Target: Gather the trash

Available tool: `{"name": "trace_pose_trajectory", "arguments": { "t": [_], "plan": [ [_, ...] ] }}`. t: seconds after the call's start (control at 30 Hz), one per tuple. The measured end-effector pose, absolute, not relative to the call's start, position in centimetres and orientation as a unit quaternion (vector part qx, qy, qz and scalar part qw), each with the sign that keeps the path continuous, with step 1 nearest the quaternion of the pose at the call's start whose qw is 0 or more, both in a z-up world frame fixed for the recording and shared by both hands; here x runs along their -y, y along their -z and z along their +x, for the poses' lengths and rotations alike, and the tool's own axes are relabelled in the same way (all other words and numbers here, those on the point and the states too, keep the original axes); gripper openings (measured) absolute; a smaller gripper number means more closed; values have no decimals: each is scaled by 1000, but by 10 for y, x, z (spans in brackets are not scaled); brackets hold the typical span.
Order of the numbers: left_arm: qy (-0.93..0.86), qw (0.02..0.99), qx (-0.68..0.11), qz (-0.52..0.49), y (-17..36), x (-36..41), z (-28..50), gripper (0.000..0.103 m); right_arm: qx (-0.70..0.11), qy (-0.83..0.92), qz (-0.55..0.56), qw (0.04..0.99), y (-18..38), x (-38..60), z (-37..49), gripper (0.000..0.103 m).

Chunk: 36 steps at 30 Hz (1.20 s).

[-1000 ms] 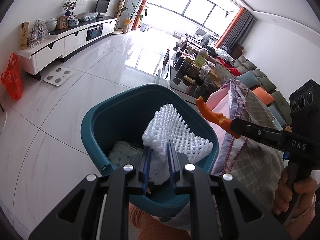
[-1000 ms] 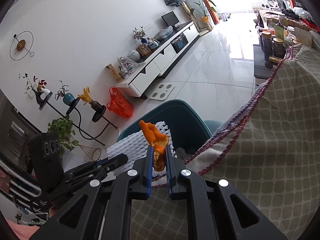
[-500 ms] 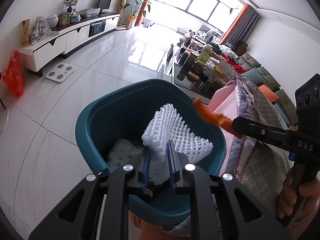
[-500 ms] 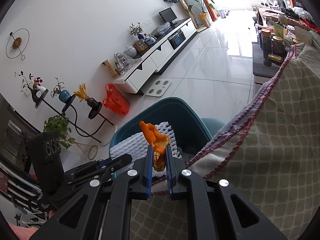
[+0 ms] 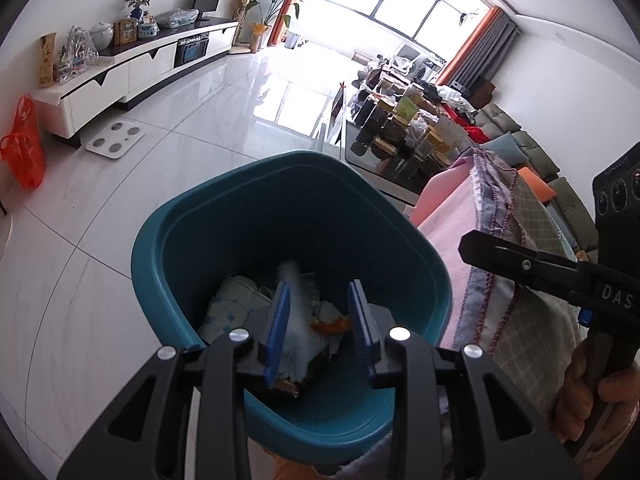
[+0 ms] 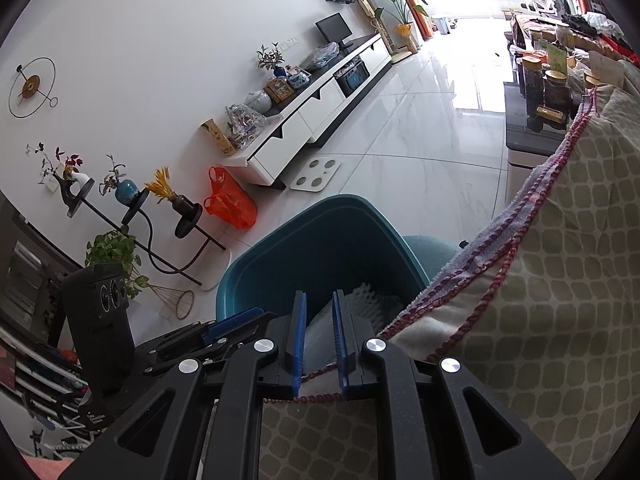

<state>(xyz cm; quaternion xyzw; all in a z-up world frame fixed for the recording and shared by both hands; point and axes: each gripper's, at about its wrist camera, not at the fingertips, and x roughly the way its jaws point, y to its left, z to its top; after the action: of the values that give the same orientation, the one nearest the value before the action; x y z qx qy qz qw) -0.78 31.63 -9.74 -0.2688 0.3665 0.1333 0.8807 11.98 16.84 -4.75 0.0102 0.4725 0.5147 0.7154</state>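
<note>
A teal trash bin (image 5: 224,216) stands on the floor below both grippers; it also shows in the right wrist view (image 6: 320,236). My left gripper (image 5: 320,320) is open over the bin's mouth. The white foam net (image 5: 298,320) is blurred between its jaws, dropping into the bin; it also shows in the right wrist view (image 6: 372,300). An orange peel (image 5: 330,324) lies inside on other trash. My right gripper (image 6: 318,332) is open and empty above the bin's near rim; it shows in the left wrist view (image 5: 476,242).
A patterned blanket (image 6: 540,280) covers the sofa arm right of the bin. A glass coffee table (image 5: 400,132) crowded with jars stands behind it. A white TV cabinet (image 5: 120,68), a scale (image 5: 115,142) and an orange bag (image 5: 24,144) are at left.
My left gripper opened and let go of the foam net, which is falling into the bin. My right gripper opened and dropped the orange peel into the bin.
</note>
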Motion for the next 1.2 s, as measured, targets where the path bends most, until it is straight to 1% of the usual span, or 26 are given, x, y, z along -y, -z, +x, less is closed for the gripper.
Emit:
{"name": "trace_pose_trajectory", "arguments": {
  "t": [0.1, 0.17, 0.2, 0.23, 0.27, 0.33, 0.37, 0.4, 0.47, 0.53, 0.6, 0.73, 0.83, 0.9, 1.0, 1.2],
  "plan": [
    [-133, 888, -358, -257, 91, -311, -11, 37, -469, -516, 16, 717, 48, -163, 121, 22],
    [-134, 893, -351, -249, 86, -308, -16, 46, -466, -518, 20, 717, 47, -159, 120, 25],
    [-135, 895, -348, -245, 83, -305, -17, 49, -464, -519, 22, 718, 46, -156, 119, 29],
    [-137, 899, -343, -238, 79, -302, -20, 55, -462, -519, 24, 718, 46, -154, 118, 35],
    [-139, 901, -339, -233, 77, -299, -22, 60, -460, -520, 26, 719, 45, -152, 117, 38],
    [-141, 905, -334, -223, 71, -294, -26, 66, -455, -520, 23, 723, 43, -147, 115, 43],
    [-141, 907, -332, -219, 69, -292, -28, 72, -452, -519, 21, 725, 42, -144, 113, 45],
    [-143, 908, -329, -216, 67, -289, -30, 75, -448, -518, 21, 728, 40, -141, 112, 48],
    [-146, 911, -322, -212, 62, -286, -35, 91, -440, -518, 22, 734, 36, -132, 109, 54],
    [-152, 914, -314, -207, 59, -282, -41, 97, -431, -515, 23, 741, 33, -124, 108, 66],
    [-154, 916, -310, -202, 56, -279, -47, 99, -419, -515, 21, 748, 29, -113, 103, 70],
    [-150, 924, -302, -181, 47, -266, -55, 99, -392, -510, 19, 765, 20, -90, 90, 88],
    [-150, 930, -293, -163, 42, -250, -58, 99, -375, -500, 21, 780, 15, -68, 81, 90],
    [-144, 935, -284, -155, 37, -240, -58, 99, -362, -487, 26, 795, 13, -48, 75, 95],
    [-134, 943, -270, -144, 33, -220, -58, 99, -330, -457, 31, 825, 7, -15, 62, 99],
    [-102, 961, -234, -103, 18, -173, -49, 99, -274, -374, 33, 886, -2, 54, 42, 99]
  ]
}}
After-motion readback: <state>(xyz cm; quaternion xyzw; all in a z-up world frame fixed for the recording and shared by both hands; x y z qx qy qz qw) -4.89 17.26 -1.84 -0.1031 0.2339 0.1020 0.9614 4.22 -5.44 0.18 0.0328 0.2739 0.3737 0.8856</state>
